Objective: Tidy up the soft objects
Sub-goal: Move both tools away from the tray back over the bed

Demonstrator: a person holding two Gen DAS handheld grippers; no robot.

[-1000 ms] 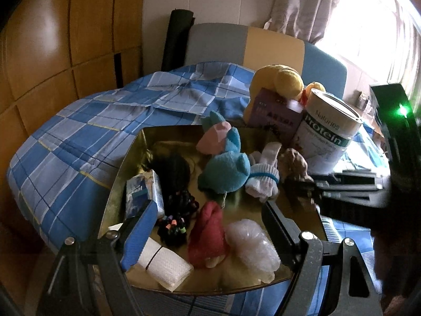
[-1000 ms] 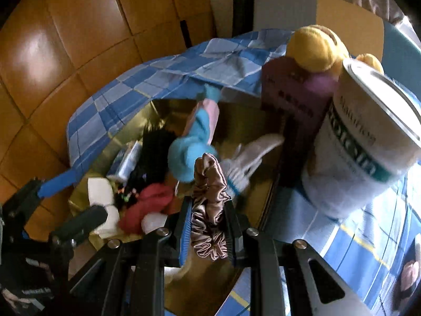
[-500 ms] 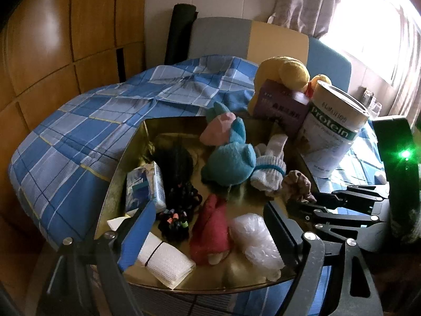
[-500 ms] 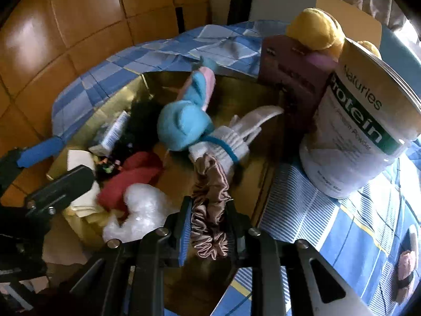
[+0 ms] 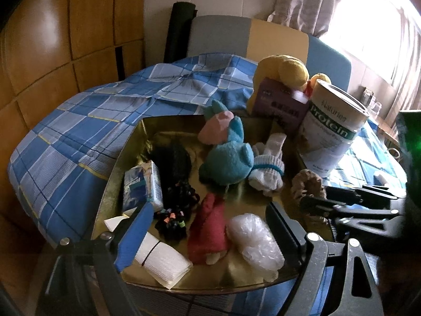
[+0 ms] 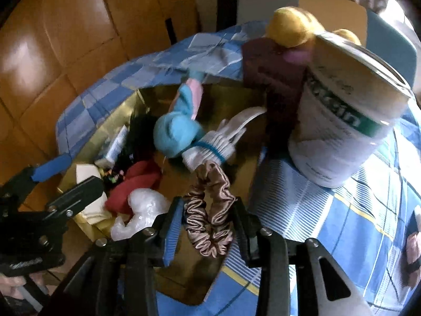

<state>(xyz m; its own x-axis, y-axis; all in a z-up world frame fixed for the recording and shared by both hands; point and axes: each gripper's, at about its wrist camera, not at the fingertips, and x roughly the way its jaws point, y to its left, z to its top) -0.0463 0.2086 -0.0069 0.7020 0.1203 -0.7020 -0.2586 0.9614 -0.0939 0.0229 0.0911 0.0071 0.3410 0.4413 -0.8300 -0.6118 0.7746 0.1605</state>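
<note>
A shiny tan satin scrunchie [image 6: 209, 212] lies gathered in a loop at the near right edge of a gold tray [image 5: 123, 155]. Inside the tray lie a teal-and-pink plush toy [image 5: 226, 155], a white sock with a blue band [image 5: 268, 166], a red cloth [image 5: 209, 226] and a crumpled clear plastic bag [image 5: 255, 239], close together.

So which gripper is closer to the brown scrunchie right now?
Right. The scrunchie sits between the right gripper's jaws, which have just been opening. The left gripper hovers open over the tray's near edge, well aside.
</note>
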